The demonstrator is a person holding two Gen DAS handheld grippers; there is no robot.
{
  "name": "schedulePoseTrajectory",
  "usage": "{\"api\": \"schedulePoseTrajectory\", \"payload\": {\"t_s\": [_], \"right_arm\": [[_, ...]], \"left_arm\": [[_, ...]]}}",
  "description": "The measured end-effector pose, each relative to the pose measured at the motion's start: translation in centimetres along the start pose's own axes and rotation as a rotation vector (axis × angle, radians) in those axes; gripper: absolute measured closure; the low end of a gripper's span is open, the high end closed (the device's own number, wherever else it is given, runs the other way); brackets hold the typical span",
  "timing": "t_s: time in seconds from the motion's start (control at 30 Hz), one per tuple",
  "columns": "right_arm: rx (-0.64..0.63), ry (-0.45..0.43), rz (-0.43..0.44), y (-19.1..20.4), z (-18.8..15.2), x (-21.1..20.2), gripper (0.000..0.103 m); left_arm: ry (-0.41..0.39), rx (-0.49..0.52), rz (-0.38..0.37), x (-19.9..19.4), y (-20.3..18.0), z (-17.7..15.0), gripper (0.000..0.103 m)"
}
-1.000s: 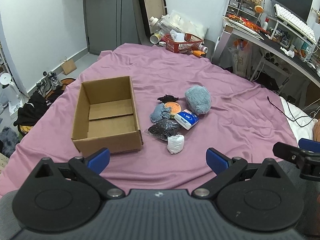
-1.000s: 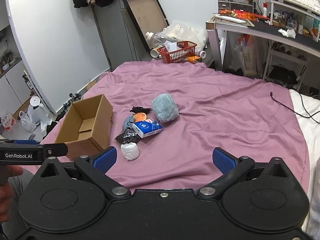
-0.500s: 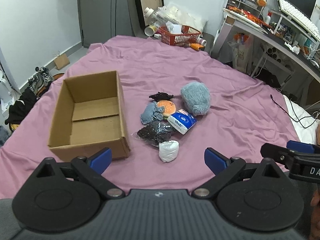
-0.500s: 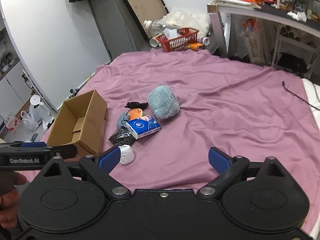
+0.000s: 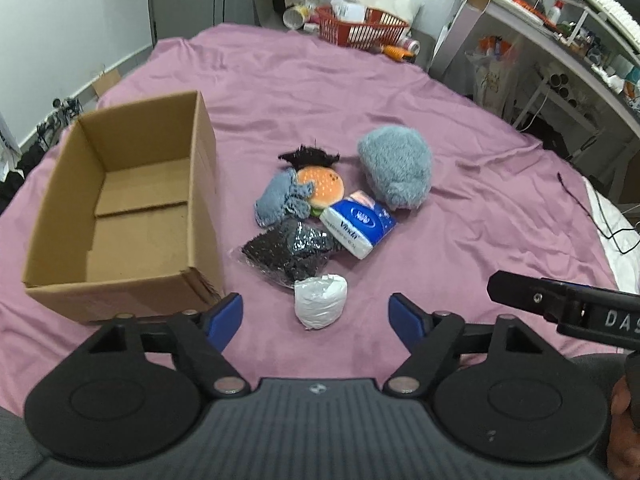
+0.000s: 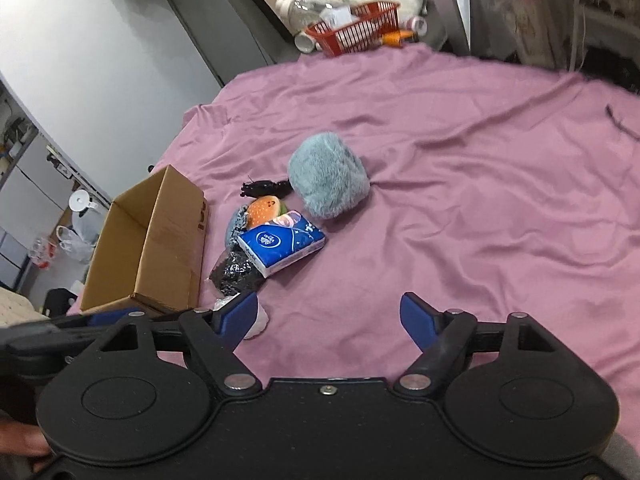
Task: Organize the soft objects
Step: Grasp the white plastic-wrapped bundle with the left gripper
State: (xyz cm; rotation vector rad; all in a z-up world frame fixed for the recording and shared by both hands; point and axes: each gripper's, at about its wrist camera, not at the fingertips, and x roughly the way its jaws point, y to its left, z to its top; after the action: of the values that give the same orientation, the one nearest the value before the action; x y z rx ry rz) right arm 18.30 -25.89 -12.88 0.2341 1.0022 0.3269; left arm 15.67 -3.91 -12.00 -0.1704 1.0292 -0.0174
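Observation:
An empty cardboard box [image 5: 120, 216] [image 6: 152, 248] stands open on the purple bedsheet [image 5: 460, 200]. Beside it lies a pile: a fluffy grey-blue plush [image 5: 394, 168] [image 6: 328, 180], a burger toy [image 5: 322, 186] [image 6: 266, 210], a blue tissue pack [image 5: 358, 224] [image 6: 280, 242], a denim-blue cloth [image 5: 280, 198], a black fuzzy piece [image 5: 310, 156], a black sparkly bag [image 5: 290, 252] [image 6: 236, 272] and a white bundle [image 5: 320, 306]. My left gripper [image 5: 316, 316] is open just short of the white bundle. My right gripper [image 6: 330, 314] is open, nearer than the pile.
A red basket [image 5: 362, 30] [image 6: 354, 28] and bottles sit on the floor beyond the bed. A cluttered desk [image 5: 560, 20] runs along the right. A black cable [image 5: 600, 216] lies at the bed's right edge. The right gripper's arm [image 5: 568, 308] shows in the left view.
Both grippers have moved forward and lower toward the pile, which now looks larger and nearer. Both stay open. The objects have not moved.

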Motion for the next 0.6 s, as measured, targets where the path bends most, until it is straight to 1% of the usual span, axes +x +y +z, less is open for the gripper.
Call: {"api": "schedulePoseTrajectory", "payload": {"t_s": [0.07, 0.13, 0.37, 0.43, 0.6], "right_arm": [[0.01, 0.011, 0.003, -0.2, 0.2, 0.7, 0.027], [0.028, 0.02, 0.007, -0.5, 0.5, 1.5, 0.028], [0.077, 0.059, 0.043, -0.9, 1.3, 4.3, 0.036], [0.084, 0.074, 0.047, -1.0, 1.5, 5.3, 0.04], [0.107, 0.099, 0.059, -1.0, 2.2, 7.2, 0.041]], "left_arm": [[0.022, -0.011, 0.003, 1.1, 0.0, 0.1, 0.031], [0.032, -0.024, 0.005, 1.9, 0.1, 0.2, 0.036], [0.067, -0.035, 0.012, 4.7, 0.2, 0.6, 0.04], [0.076, -0.033, 0.012, 5.5, 0.1, 0.7, 0.046], [0.116, -0.047, -0.007, 7.4, 0.3, 1.0, 0.053]]}}
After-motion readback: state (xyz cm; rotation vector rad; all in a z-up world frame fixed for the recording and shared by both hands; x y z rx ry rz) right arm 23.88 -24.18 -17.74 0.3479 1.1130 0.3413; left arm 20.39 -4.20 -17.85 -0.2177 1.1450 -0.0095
